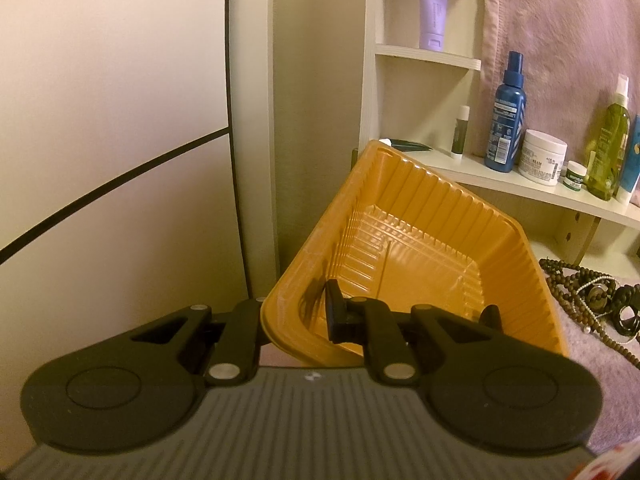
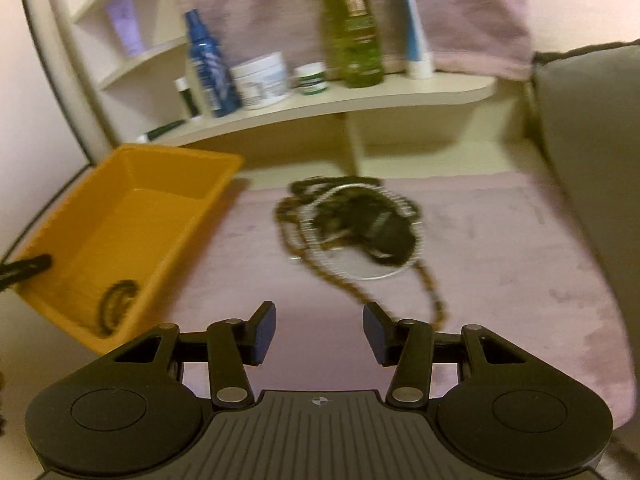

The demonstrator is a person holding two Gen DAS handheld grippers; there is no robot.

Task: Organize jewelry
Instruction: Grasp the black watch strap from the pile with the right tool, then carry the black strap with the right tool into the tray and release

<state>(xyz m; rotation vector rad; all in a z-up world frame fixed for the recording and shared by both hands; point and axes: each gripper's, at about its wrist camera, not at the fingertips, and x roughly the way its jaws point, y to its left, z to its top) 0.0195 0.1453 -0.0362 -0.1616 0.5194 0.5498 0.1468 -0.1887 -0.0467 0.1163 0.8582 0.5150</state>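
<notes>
Left tool (image 1: 296, 314) clamped on rim of ribbed orange plastic tray (image 1: 416, 240). Right tool (image 2: 319, 332) wide open, empty. One dark beaded bracelet (image 2: 116, 306) in tray, left of right tool; tangled bead-necklace pile (image 2: 352, 224) ahead, unsorted.

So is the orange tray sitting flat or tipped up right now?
Tipped. The left gripper clamps the orange tray by its near rim, raising that edge off the pink cloth; a dark beaded piece lies inside.

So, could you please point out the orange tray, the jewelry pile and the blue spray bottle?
orange tray (image 1: 424, 240): left wrist view, ribbed inner floor.
jewelry pile (image 2: 360, 220): right wrist view, dark tangled middle.
blue spray bottle (image 1: 505, 128): left wrist view, labelled body.
</notes>
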